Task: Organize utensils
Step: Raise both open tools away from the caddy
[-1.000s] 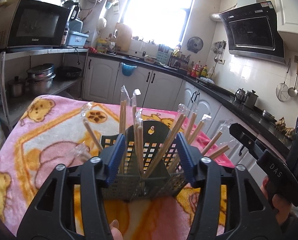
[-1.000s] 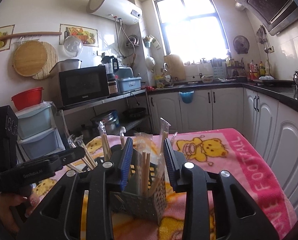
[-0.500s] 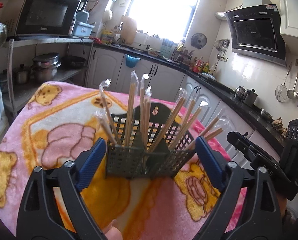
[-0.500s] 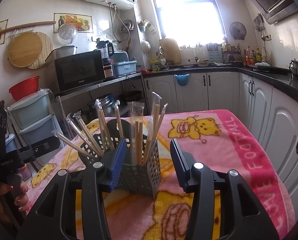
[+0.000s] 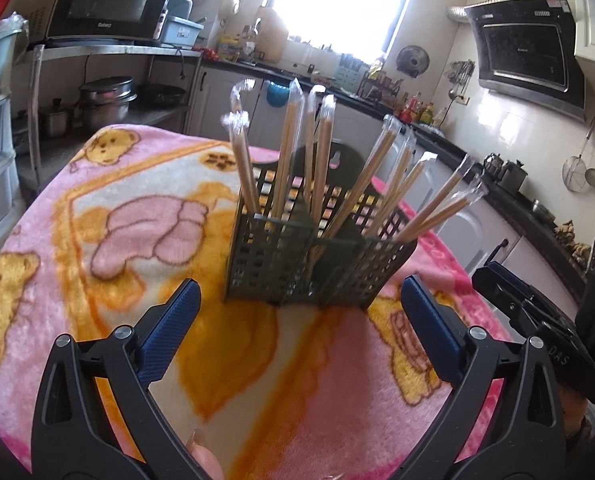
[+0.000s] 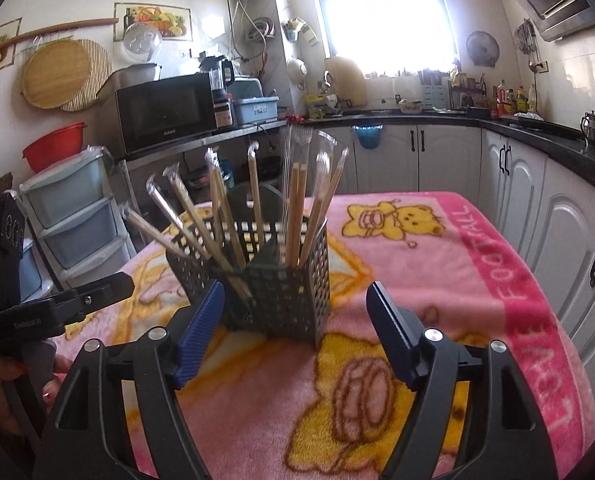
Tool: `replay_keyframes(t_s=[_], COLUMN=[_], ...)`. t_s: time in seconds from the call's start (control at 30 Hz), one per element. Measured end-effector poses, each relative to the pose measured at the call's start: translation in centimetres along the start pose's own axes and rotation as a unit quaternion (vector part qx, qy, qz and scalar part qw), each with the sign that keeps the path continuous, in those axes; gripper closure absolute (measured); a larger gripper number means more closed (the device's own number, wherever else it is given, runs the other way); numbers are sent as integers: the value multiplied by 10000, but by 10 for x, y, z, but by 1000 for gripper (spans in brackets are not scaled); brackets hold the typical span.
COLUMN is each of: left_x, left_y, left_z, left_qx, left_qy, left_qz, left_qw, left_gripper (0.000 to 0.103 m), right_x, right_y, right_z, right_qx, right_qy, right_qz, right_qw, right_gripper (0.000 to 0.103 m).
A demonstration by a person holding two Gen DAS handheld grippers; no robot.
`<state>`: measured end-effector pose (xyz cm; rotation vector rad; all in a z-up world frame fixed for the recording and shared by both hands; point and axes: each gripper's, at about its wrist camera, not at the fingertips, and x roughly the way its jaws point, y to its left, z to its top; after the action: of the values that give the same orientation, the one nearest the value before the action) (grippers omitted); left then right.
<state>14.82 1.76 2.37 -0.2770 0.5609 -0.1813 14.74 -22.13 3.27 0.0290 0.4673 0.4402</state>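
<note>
Chopsticks (image 5: 320, 160) in clear plastic sleeves all stand in the dark mesh utensil caddy (image 5: 317, 256). You can see the same caddy (image 6: 265, 280) from your right side too. It sits upright on the pink bear blanket (image 5: 129, 216) that covers the table, near the middle. Some chopsticks stand almost straight. Others lean out to the side like a fan. The caddy has walls inside that split it into parts, and sticks are in more than one part. The far parts are hard to see through the mesh, so you may not be able to tell if every part is filled.

Your left gripper (image 5: 297, 320) is spread wide and holds nothing. Its blue pads (image 5: 169, 328) sit on either side of the caddy, just short of it, not touching. Your right gripper (image 6: 293, 320) is also spread wide and holds nothing. Its blue pads (image 6: 201, 332) sit close in front of the caddy, one of them just beside a wall.

No loose chopsticks lie on the blanket in either view. So the sorting looks done, or very nearly done. What may be left is small: straighten the leaning sticks if you want them neat, then take both grippers away.
</note>
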Motion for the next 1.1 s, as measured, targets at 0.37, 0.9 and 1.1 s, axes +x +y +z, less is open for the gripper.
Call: replay_keyframes(t_s=[0.37, 0.9, 1.1], left_x=[0, -16, -21], left_y=[-3, -12, -18], left_z=[-20, -39, -45], left_qx=[76, 369, 563], left_qy=[-37, -813, -1139], left_qz=[67, 170, 354], left_qw=[9999, 9959, 9913], left_gripper=[11, 10, 10], right_x=[-2, -18, -34], right_y=[3, 10, 13], right_z=[-21, -42, -48], right_qx=[-123, -362, -499], right_qy=[47, -574, -1195], right_qz=[-165, -265, -344], right_qw=[9998, 9973, 9910], right_gripper=[23, 18, 12])
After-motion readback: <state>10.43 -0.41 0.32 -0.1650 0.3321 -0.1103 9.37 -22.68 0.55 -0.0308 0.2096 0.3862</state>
